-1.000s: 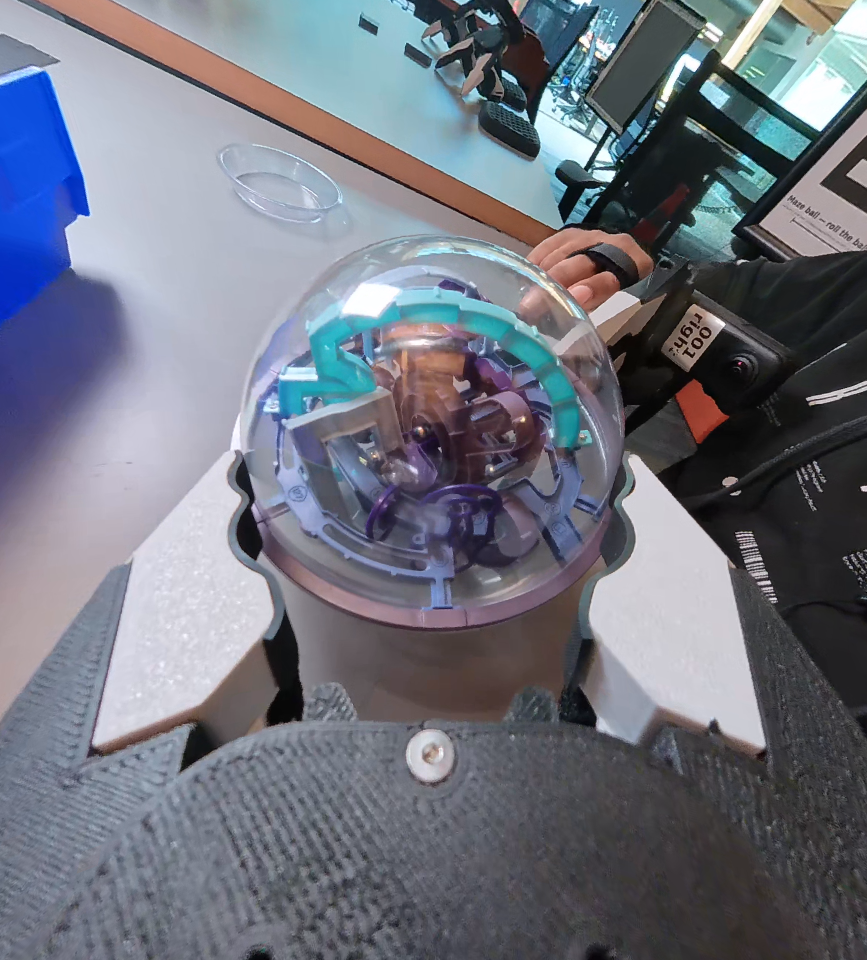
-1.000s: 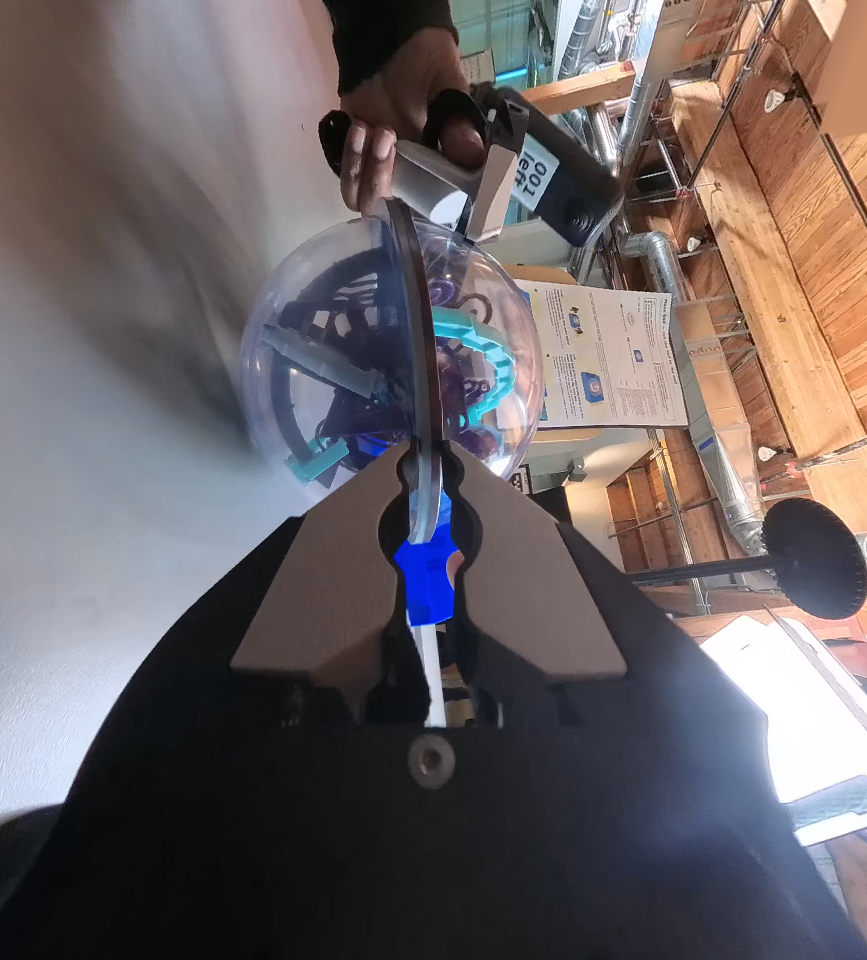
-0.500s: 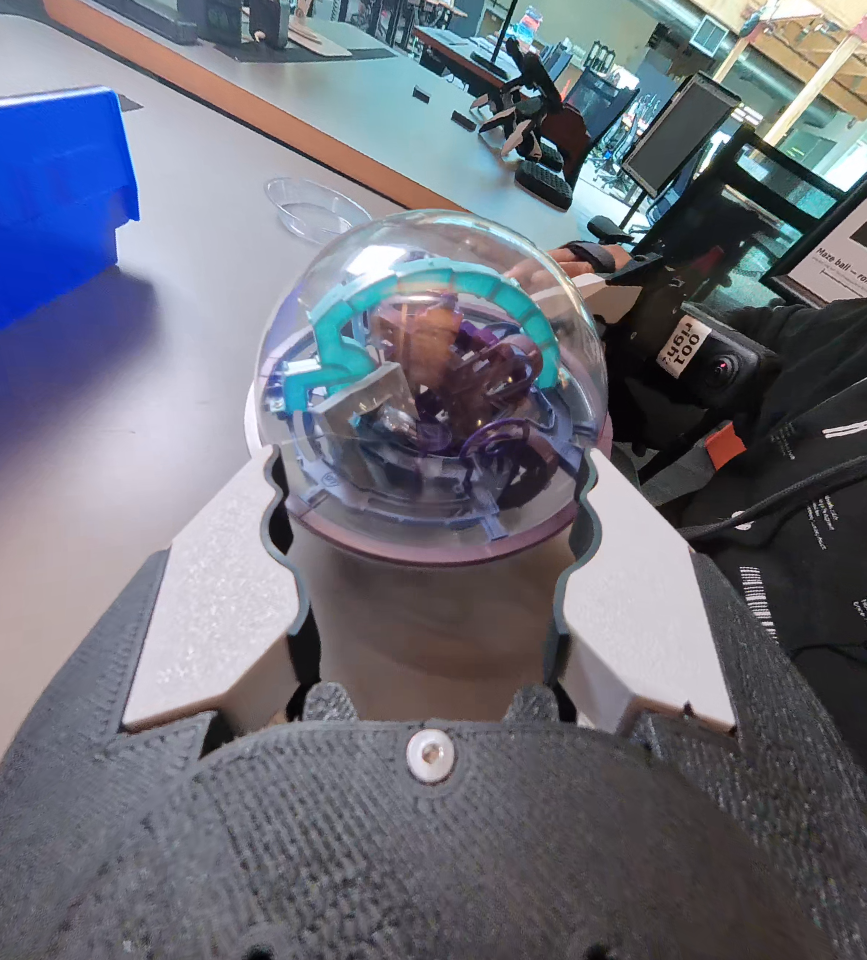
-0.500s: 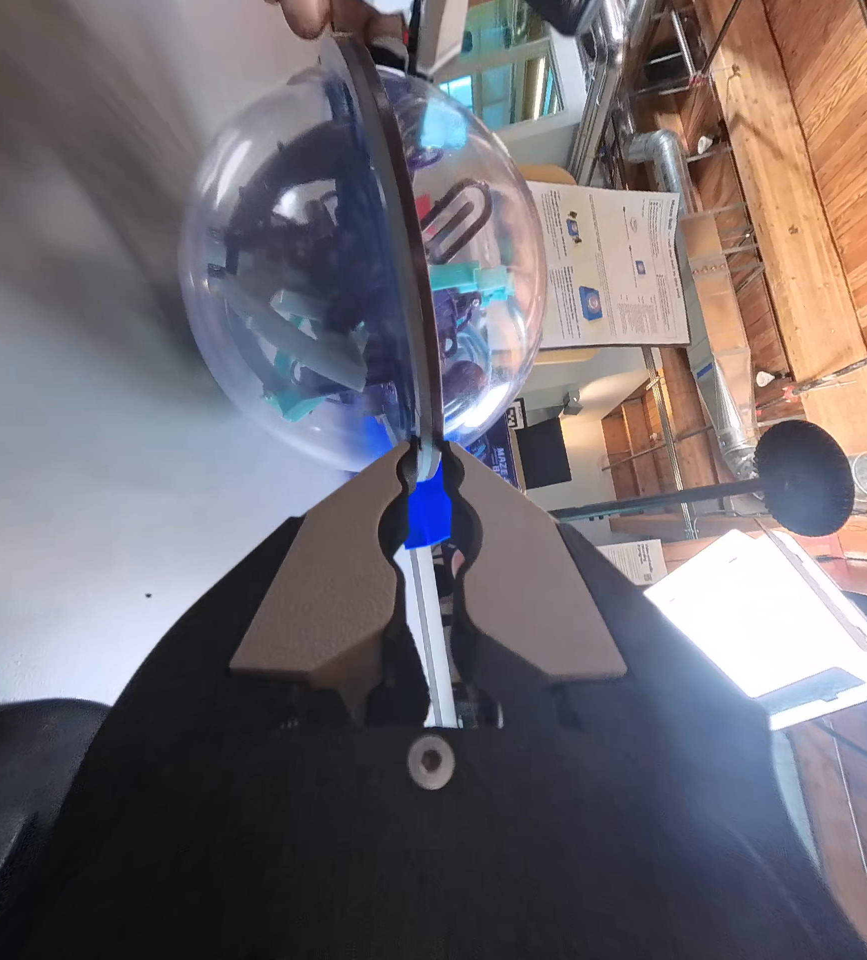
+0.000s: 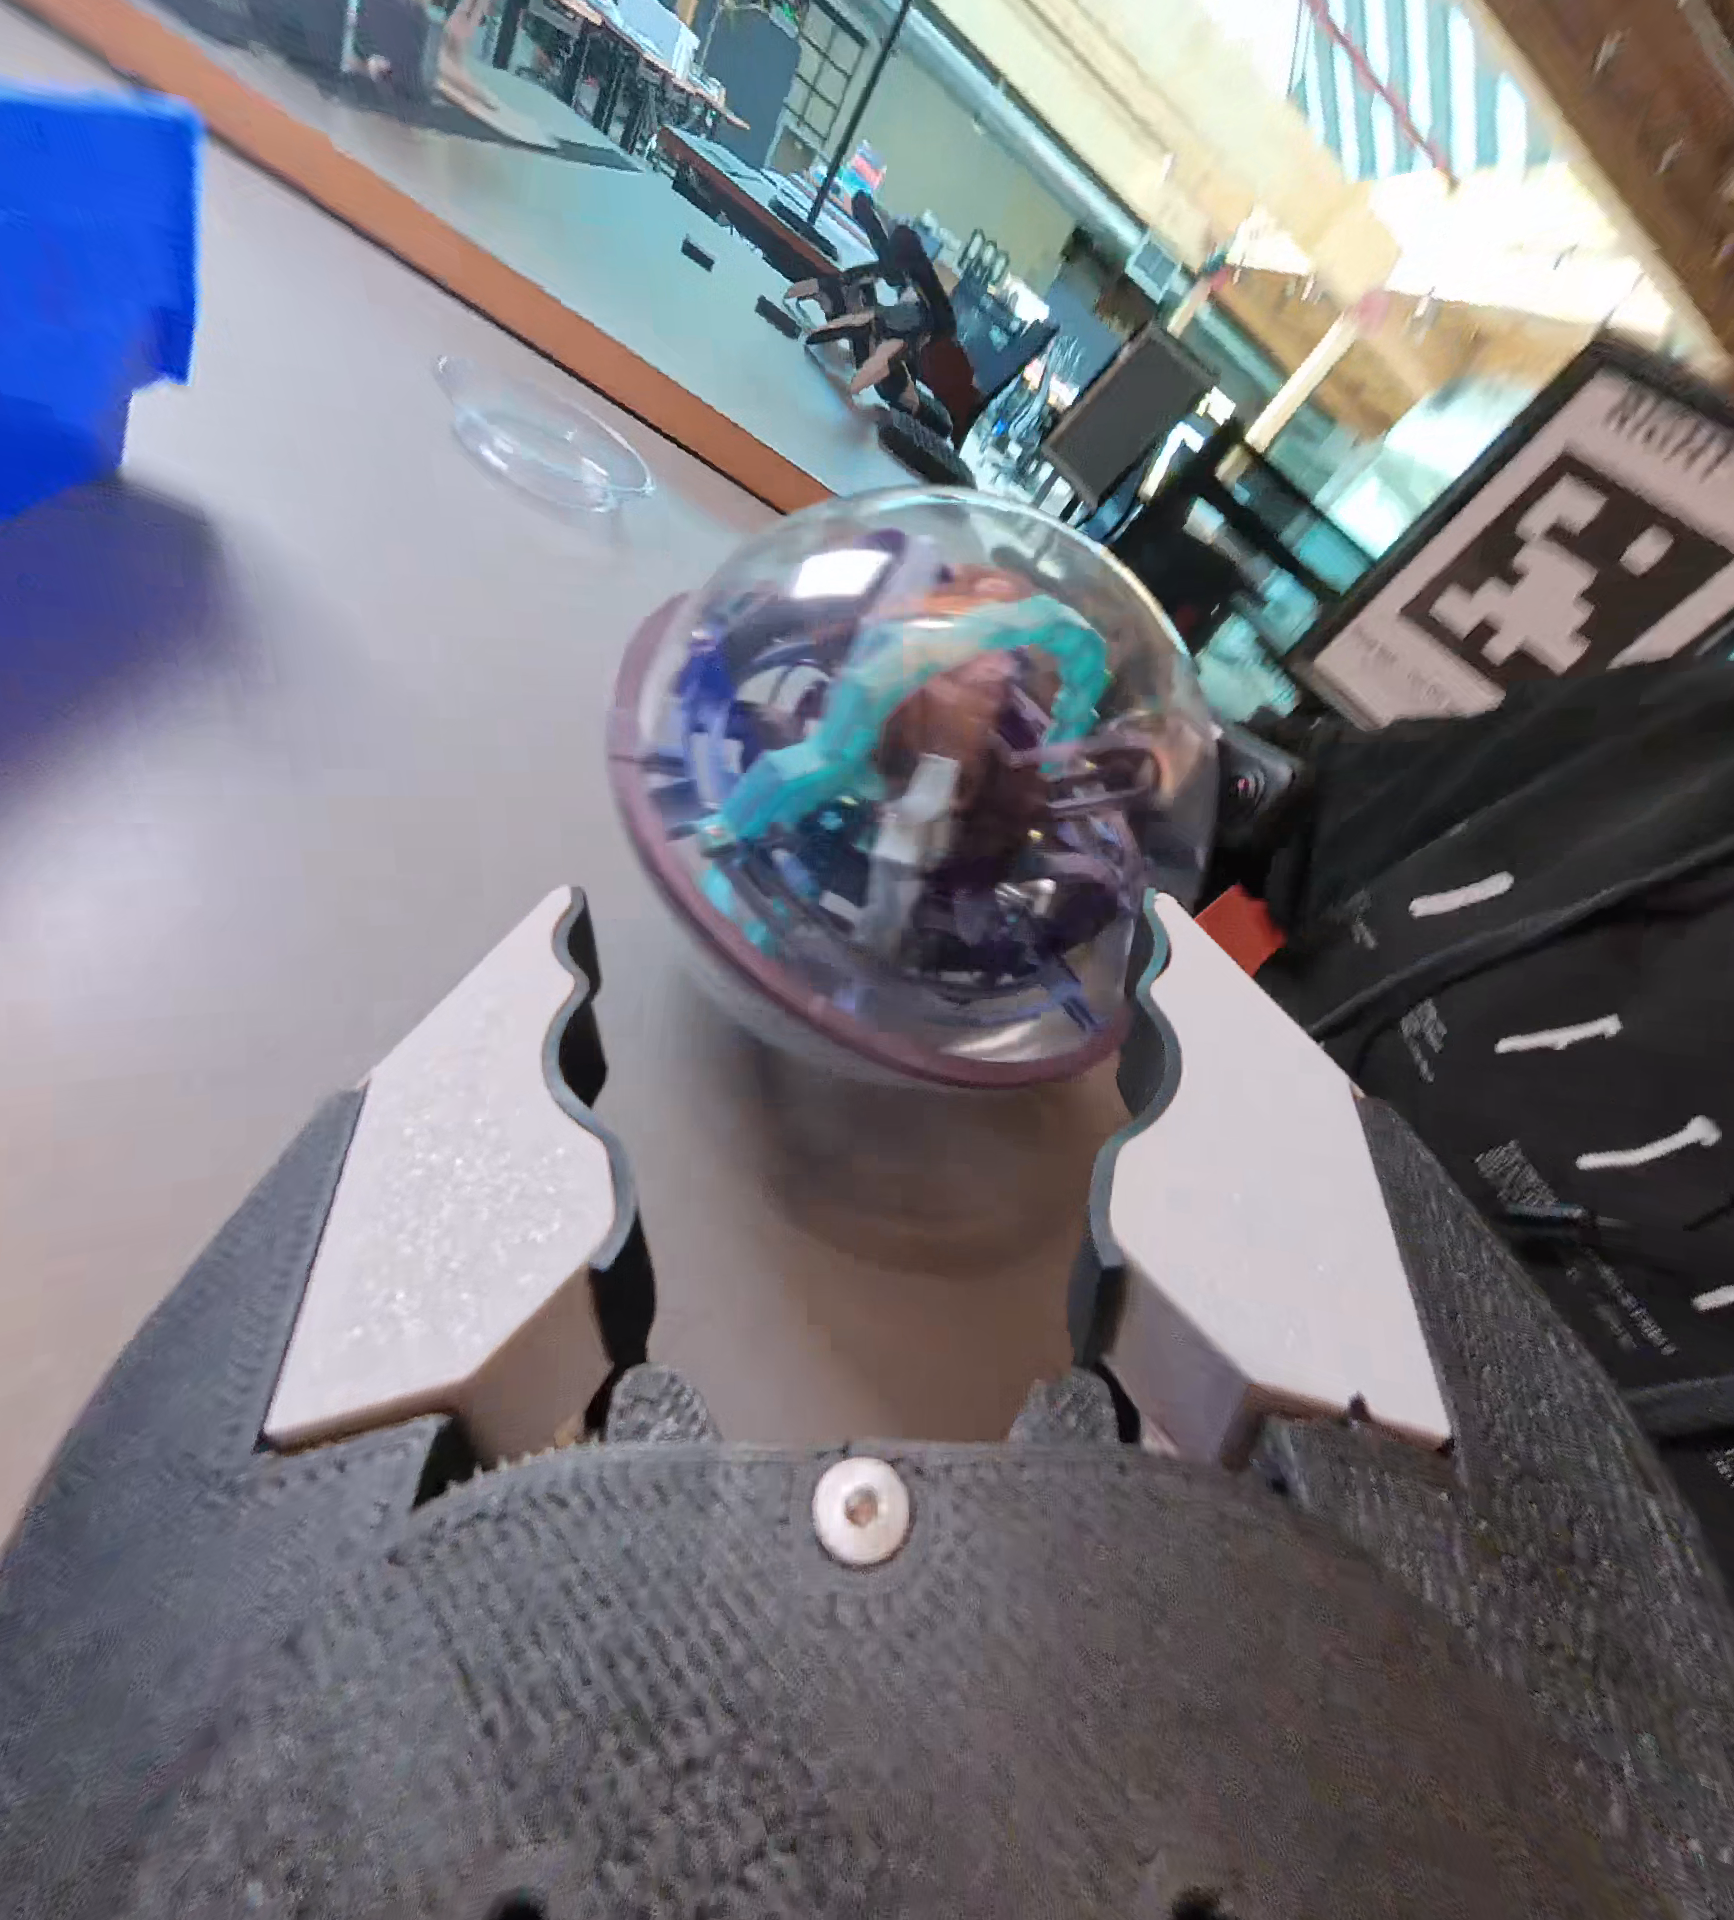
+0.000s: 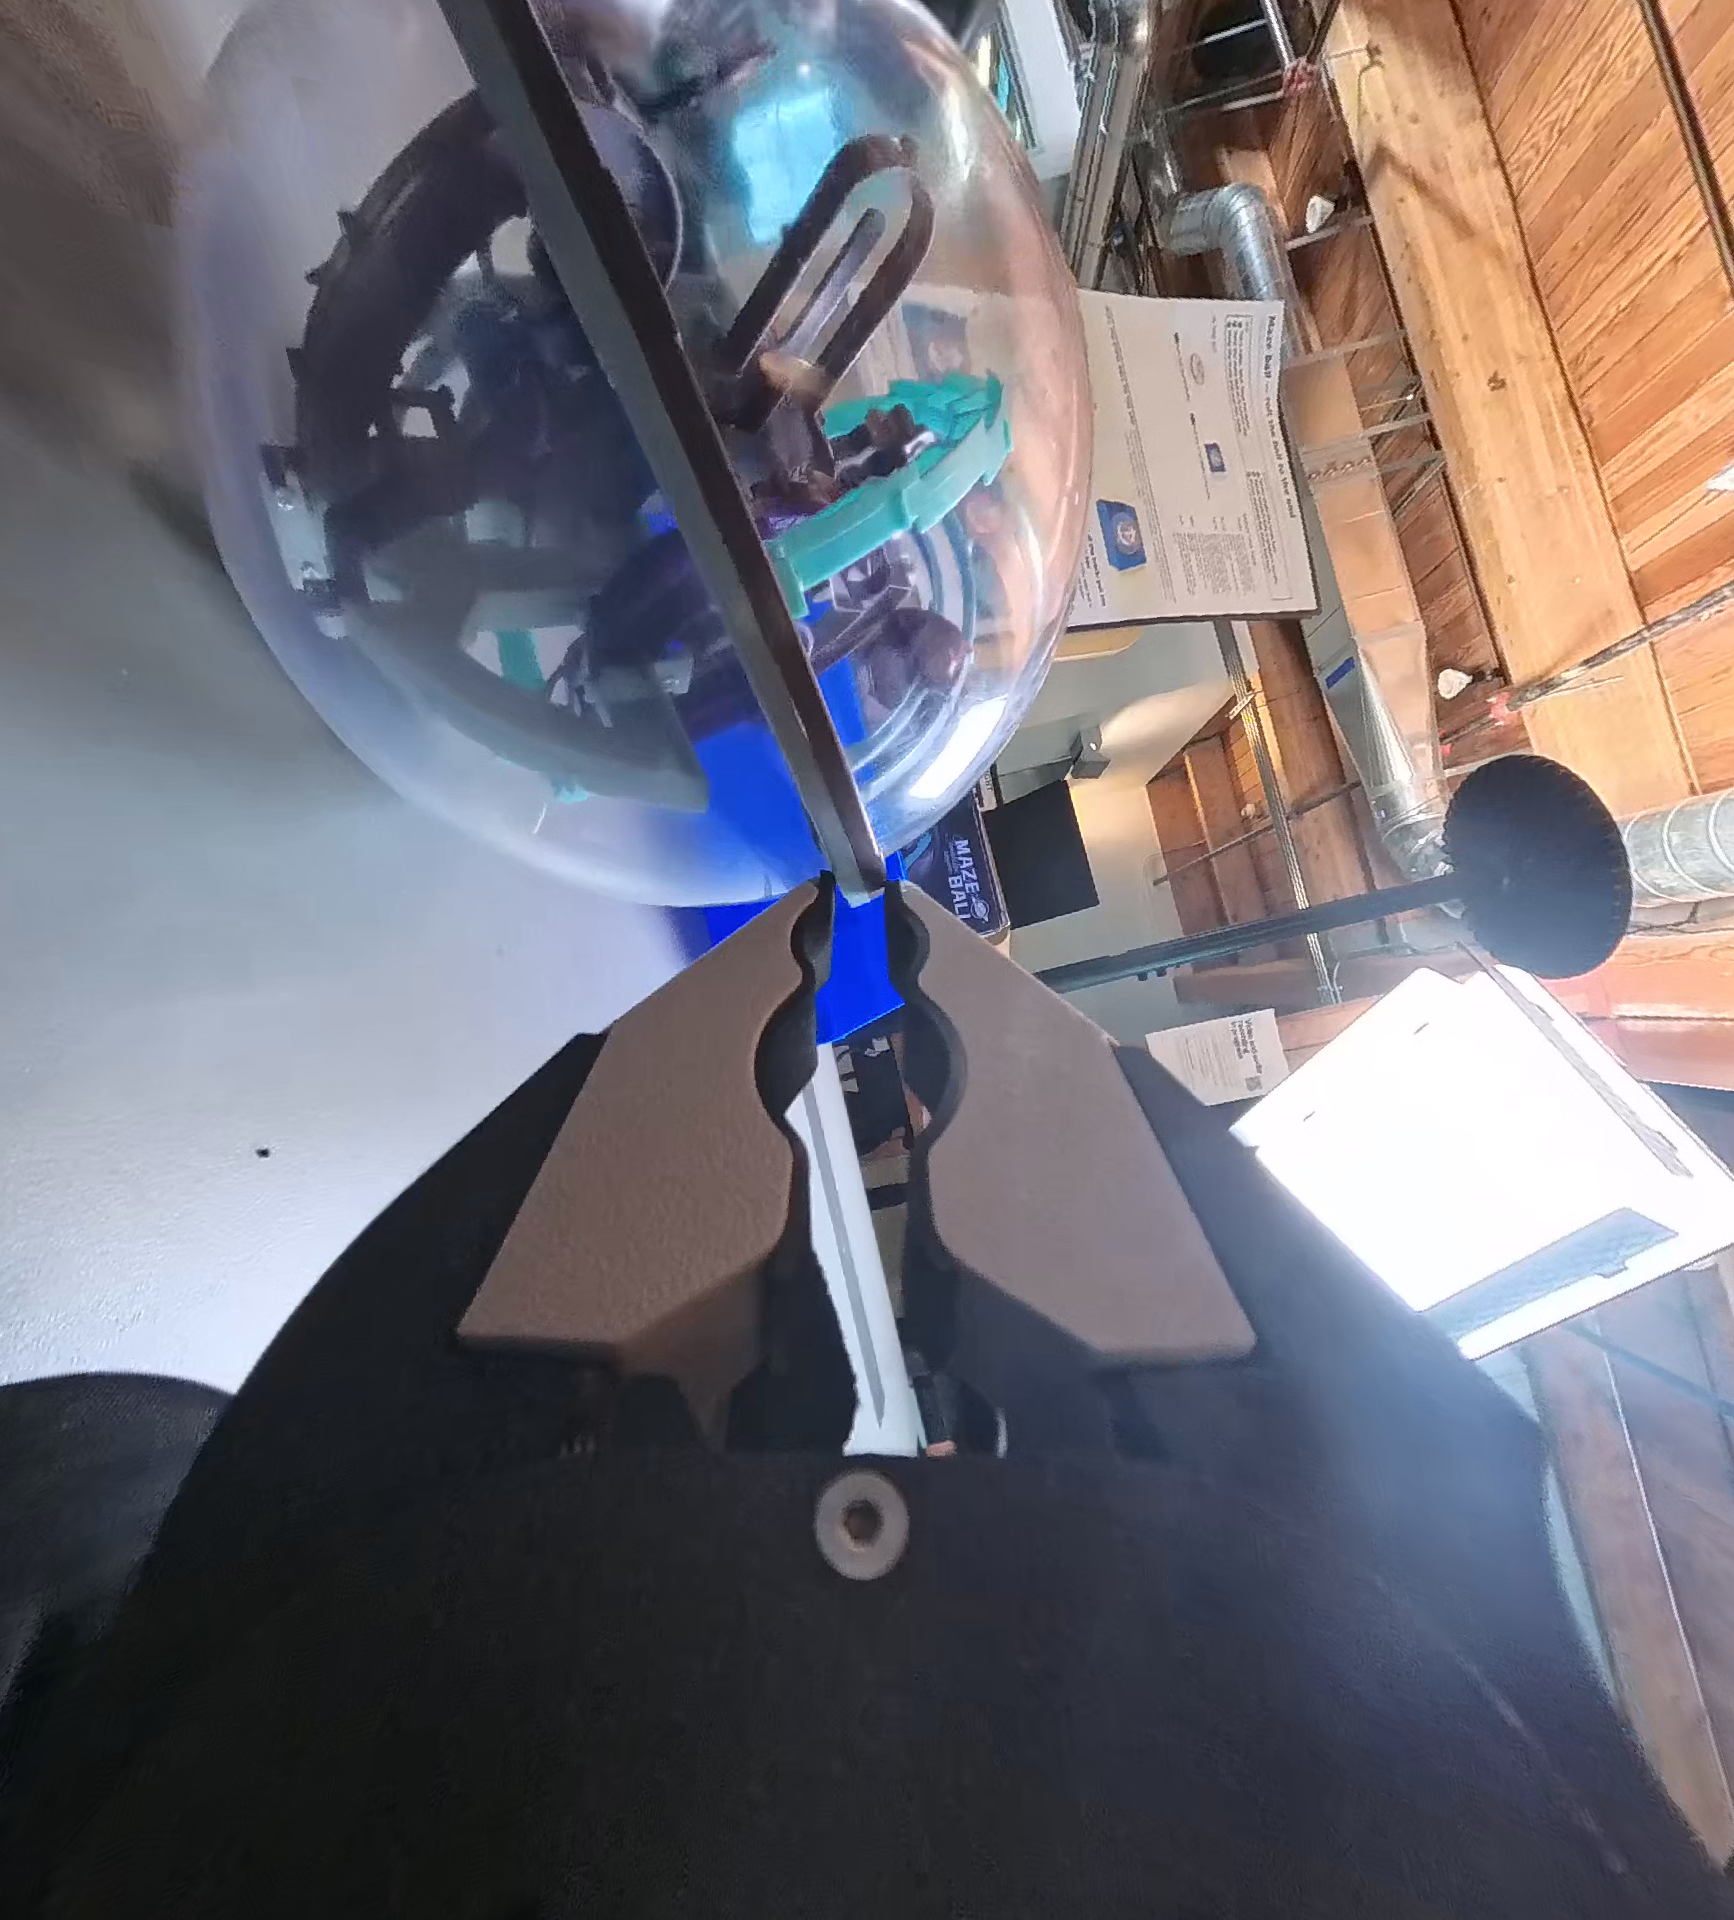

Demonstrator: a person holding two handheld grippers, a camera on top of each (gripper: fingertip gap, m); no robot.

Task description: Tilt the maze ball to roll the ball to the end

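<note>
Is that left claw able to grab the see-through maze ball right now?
Probably yes: the left claw is open, with the maze ball just beyond its tips and nothing between. The right claw pinches its rim.

Our left gripper (image 5: 863, 925) with pale grey wavy-edged fingers (image 5: 468, 1174) on a textured dark grey body, one silver screw (image 5: 860, 1509), our right gripper (image 6: 855, 902) with tan fingers (image 6: 676, 1132) on black, our black sleeve (image 5: 1569, 935) with white markings
</note>
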